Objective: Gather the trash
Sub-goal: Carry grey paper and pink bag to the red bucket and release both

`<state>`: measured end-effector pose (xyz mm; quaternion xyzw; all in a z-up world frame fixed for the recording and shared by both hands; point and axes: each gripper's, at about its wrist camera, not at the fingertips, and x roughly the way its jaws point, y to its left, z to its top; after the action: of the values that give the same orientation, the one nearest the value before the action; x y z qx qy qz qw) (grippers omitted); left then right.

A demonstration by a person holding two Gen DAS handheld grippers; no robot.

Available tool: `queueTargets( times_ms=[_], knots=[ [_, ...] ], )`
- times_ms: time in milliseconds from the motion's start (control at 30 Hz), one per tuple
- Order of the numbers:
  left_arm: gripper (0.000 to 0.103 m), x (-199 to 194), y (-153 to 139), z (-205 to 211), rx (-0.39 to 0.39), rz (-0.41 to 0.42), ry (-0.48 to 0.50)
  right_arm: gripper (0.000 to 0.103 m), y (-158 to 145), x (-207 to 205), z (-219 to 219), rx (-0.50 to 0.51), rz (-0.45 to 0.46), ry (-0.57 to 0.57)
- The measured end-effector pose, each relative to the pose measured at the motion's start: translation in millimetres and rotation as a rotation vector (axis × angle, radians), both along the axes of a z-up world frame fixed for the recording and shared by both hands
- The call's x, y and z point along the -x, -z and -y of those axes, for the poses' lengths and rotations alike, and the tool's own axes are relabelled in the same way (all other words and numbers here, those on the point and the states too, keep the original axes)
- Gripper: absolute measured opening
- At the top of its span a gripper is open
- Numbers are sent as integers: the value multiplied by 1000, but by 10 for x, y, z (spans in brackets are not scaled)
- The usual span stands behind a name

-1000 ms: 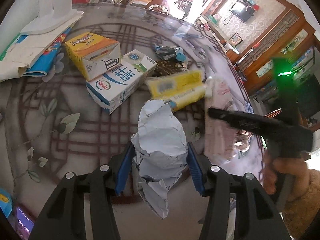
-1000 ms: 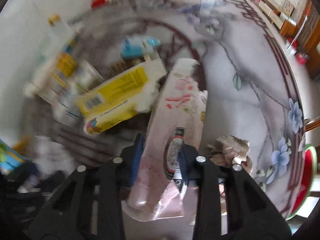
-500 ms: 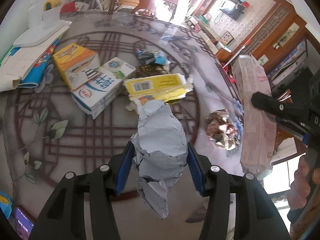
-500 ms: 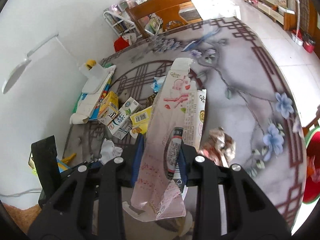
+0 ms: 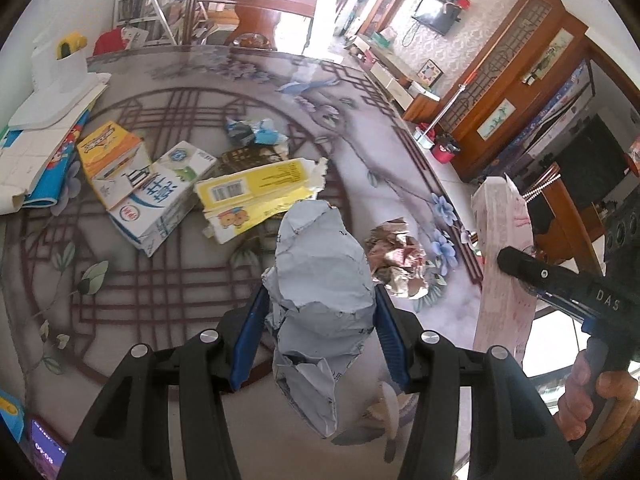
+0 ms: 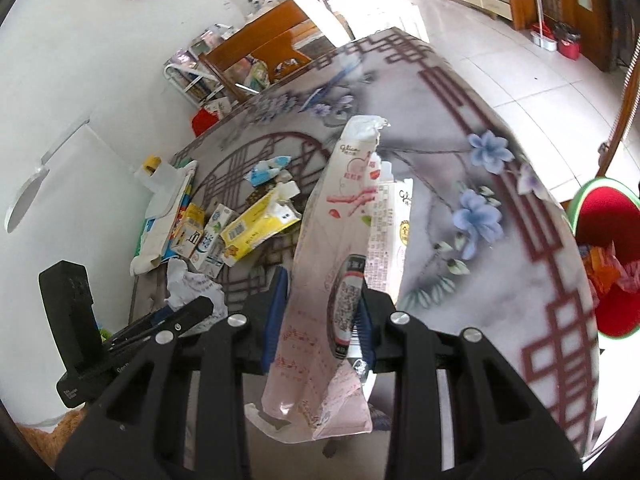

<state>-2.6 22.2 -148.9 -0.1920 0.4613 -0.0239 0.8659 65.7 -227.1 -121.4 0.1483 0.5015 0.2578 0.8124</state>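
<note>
Two hand-held claws hang above a littered round bench (image 5: 132, 280) patterned with dark lattice lines and blue flowers. The left claw (image 5: 318, 320) is clenched on a crumpled wad of pale blue-grey paper (image 5: 320, 272), its blue pads pressed against both sides of the wad, which is lifted clear of the bench. The right claw (image 6: 322, 316) grips a flattened pink carton (image 6: 336, 240) printed with red markings, held upright between its pads; in the left view the same carton (image 5: 502, 248) stands at the right, beyond the bench edge, above the person's hand (image 5: 588, 396) on the handle.

On the bench lie the remaining scraps: a torn yellow box (image 5: 256, 196), a blue-and-white milk carton (image 5: 160, 196) touching it, an orange-and-yellow carton (image 5: 110, 156) just behind that, a crushed blue wrapper (image 5: 252, 130) farther back, and a brownish crumpled ball of paper (image 5: 394, 256) near the flowered edge. Books and white papers (image 5: 44, 128) are stacked at the far left.

A red bin (image 6: 604, 264) with a green rim sits on the floor beside the bench, with colourful wrappers inside.
</note>
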Motion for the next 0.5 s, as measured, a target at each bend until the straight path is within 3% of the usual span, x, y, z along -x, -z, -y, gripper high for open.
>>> queueTargets(
  times_ms=[500],
  knots=[
    [50, -135, -20, 447, 19, 6, 62, 32, -41, 36, 442, 16, 8, 61]
  ],
)
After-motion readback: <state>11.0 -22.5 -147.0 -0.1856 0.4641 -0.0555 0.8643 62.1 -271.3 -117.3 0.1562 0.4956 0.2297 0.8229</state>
